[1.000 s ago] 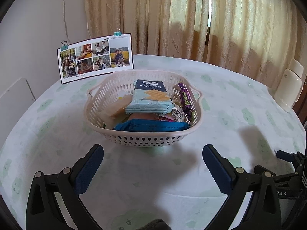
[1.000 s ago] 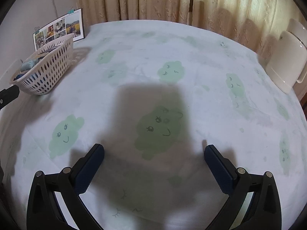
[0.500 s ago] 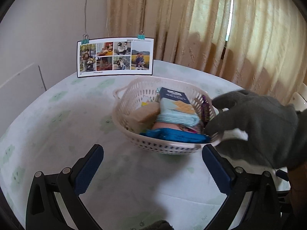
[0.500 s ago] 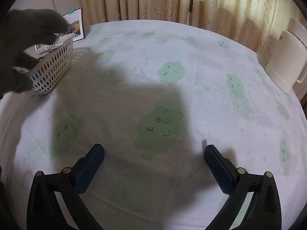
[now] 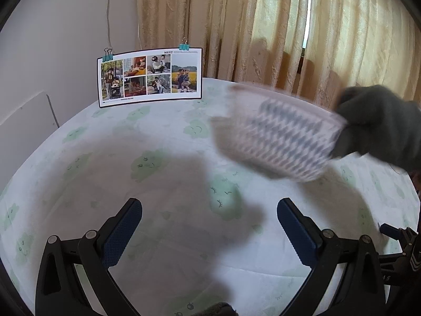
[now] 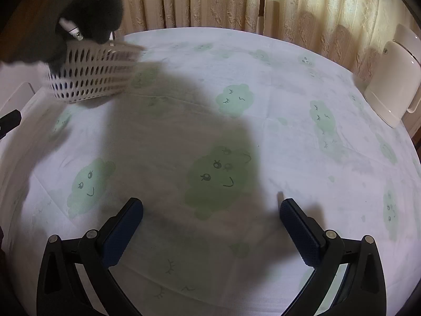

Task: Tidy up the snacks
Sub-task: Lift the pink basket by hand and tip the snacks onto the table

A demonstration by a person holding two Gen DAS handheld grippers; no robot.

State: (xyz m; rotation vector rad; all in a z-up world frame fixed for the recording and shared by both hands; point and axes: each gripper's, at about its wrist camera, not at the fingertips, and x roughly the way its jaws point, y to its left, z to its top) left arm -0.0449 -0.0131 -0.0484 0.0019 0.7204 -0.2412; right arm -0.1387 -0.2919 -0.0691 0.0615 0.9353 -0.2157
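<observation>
Left hand-held gripper (image 5: 209,226): I read it as released, blue pads spread wide, nothing between them, hovering low over the desk (image 5: 163,184).

Right hand-held gripper (image 6: 211,227): likewise released, pads well apart and empty, above a green smiling cloud printed on the cloth.

Basket (image 5: 279,137): the task's item. White plastic, oval, walls pierced with rows of slots, a thin rolled rim. In my left view it is smeared by motion blur, tilted, right of centre and apparently lifted off the desk; dark blue shows through the slots, but I cannot make out the contents. In my right view it sits at the far left edge, sharper, with blue visible through its lower holes.

Glove (image 5: 379,126): a dark grey gloved hand grips the basket's rim at its right end in the left view; in the right view it covers the basket's top left corner.

Desk: round, covered in white cloth with pale green cloud faces; broad shadows fall across its middle.

Photo card (image 5: 150,77): stands upright at the far edge, two teal clips on top.

Jug (image 6: 392,79): cream, at the far right edge.

Curtain (image 5: 289,26): beige, behind the desk.
</observation>
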